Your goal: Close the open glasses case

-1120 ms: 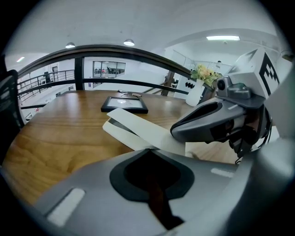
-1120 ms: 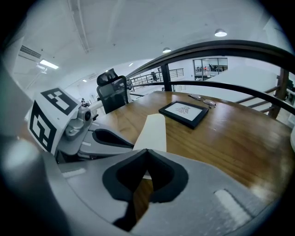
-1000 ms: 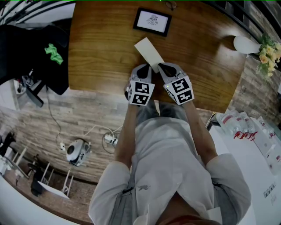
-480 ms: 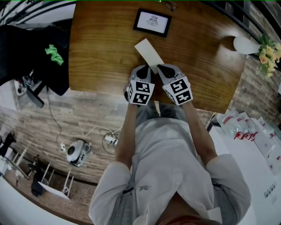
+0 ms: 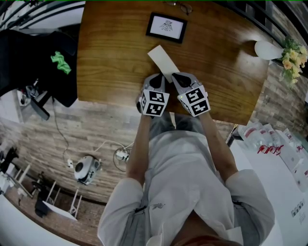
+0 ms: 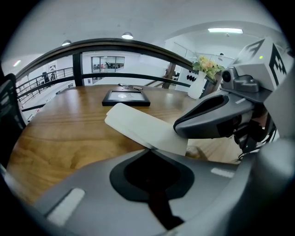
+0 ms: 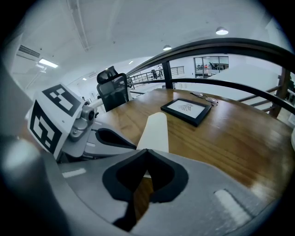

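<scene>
A long white glasses case (image 5: pixel 162 59) lies slantwise on the wooden table (image 5: pixel 110 57). In the left gripper view the case (image 6: pixel 143 126) shows two layers parted at its left end, the lid slightly raised. My left gripper (image 5: pixel 157 76) and right gripper (image 5: pixel 177 76) sit side by side at the case's near end. Both are shut, their tips meeting with nothing seen between them. In the left gripper view my own tips (image 6: pixel 148 150) touch the case's near edge, and the right gripper (image 6: pixel 207 115) hovers over that end. In the right gripper view my tips (image 7: pixel 146 150) lie over the case (image 7: pixel 154 129).
A black picture frame (image 5: pixel 167 27) lies beyond the case, with a pair of glasses (image 5: pixel 185 6) at the far edge. A white vase with flowers (image 5: pixel 269 49) stands at the right corner. A black chair (image 5: pixel 38 62) is at the left.
Both grippers have shifted very slightly along the table's near edge. The case has not moved and both grippers stay shut.
</scene>
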A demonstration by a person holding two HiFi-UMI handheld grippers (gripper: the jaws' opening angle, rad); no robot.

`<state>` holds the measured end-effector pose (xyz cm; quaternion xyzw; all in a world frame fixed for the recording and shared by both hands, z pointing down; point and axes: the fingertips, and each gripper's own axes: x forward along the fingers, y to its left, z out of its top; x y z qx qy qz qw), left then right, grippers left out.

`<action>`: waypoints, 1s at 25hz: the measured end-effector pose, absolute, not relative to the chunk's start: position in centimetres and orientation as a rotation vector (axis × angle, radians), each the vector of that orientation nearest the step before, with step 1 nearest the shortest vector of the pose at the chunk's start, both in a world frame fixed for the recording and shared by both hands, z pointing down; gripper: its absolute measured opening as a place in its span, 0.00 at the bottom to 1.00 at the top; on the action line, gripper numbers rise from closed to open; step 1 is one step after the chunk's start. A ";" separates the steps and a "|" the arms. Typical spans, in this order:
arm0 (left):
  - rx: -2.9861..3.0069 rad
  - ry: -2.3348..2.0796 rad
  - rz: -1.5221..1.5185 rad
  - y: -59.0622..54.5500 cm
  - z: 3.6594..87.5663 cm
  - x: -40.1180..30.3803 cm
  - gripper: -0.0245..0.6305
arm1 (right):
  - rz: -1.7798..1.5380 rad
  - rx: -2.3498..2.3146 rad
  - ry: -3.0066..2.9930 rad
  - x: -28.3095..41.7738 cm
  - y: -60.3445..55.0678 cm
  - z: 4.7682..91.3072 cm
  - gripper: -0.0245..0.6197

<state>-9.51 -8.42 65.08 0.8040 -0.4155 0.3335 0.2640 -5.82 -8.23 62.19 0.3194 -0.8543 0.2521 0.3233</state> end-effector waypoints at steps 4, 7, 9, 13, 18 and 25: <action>2.183 -1.130 0.898 -8.5 64.8 -9.9 0.07 | 0.662 0.847 -2.240 -5.7 -8.1 62.1 0.04; 2.188 -1.133 0.895 -8.5 64.5 -10.2 0.07 | 0.655 0.850 -2.240 -5.7 -8.1 61.9 0.04; 2.198 -1.132 0.890 -8.6 64.3 -10.3 0.07 | 0.651 0.857 -2.245 -5.8 -8.1 61.6 0.04; 2.221 -1.132 0.876 -8.8 63.5 -10.5 0.07 | 0.635 0.881 -2.259 -5.9 -8.4 61.0 0.04; 2.269 -1.144 0.840 -9.2 61.7 -11.0 0.07 | 0.599 0.915 -2.278 -5.8 -8.8 59.6 0.04; 2.398 -1.165 0.711 -10.2 56.7 -11.2 0.07 | 0.512 1.001 -2.325 -5.3 -9.6 55.7 0.04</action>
